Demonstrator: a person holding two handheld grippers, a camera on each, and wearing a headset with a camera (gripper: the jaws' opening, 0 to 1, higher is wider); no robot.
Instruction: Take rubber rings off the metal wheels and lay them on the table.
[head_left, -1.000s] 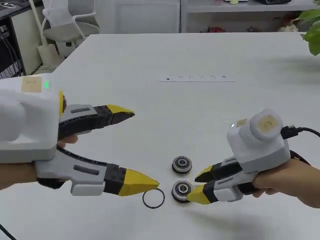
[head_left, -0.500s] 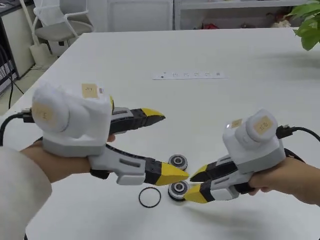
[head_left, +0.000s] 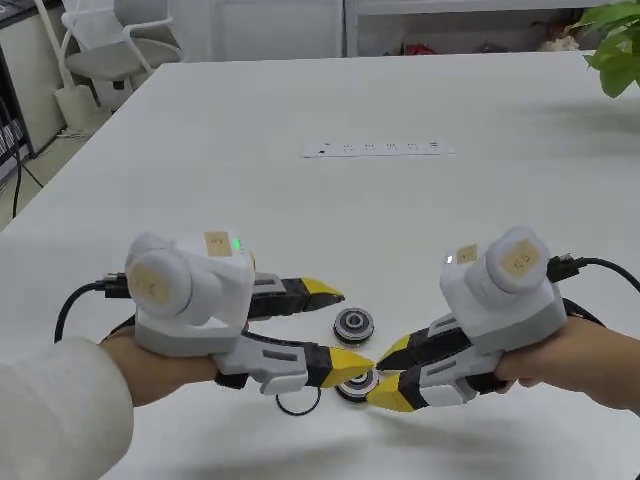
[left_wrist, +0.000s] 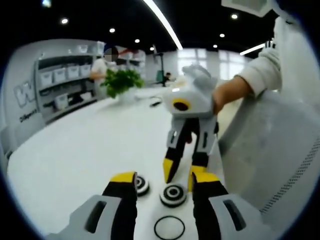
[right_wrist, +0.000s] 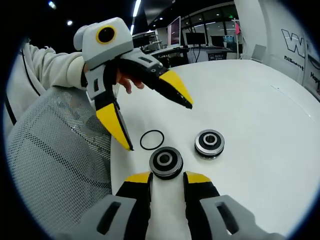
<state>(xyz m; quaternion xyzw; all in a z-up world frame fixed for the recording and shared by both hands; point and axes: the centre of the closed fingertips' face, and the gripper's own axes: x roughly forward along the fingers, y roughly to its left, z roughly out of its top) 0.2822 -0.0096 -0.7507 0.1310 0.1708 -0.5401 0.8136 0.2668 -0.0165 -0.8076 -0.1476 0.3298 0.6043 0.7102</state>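
Just ahead of the right gripper (right_wrist: 167, 177), its jaws narrow and empty, the near wheel (right_wrist: 166, 162) is lying flat on the desk (right_wrist: 260, 115). Beyond it the left gripper (right_wrist: 160, 126) is hanging with jaws wide, empty. Judgement: right should be pinning the hub while left is hooking only the rubber rim. Loose ring (right_wrist: 151, 139) lying just beyond; second wheel (right_wrist: 209, 143) beside.

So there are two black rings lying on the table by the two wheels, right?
No, just one black ring lies on the table by the two wheels; the right gripper view shows it.
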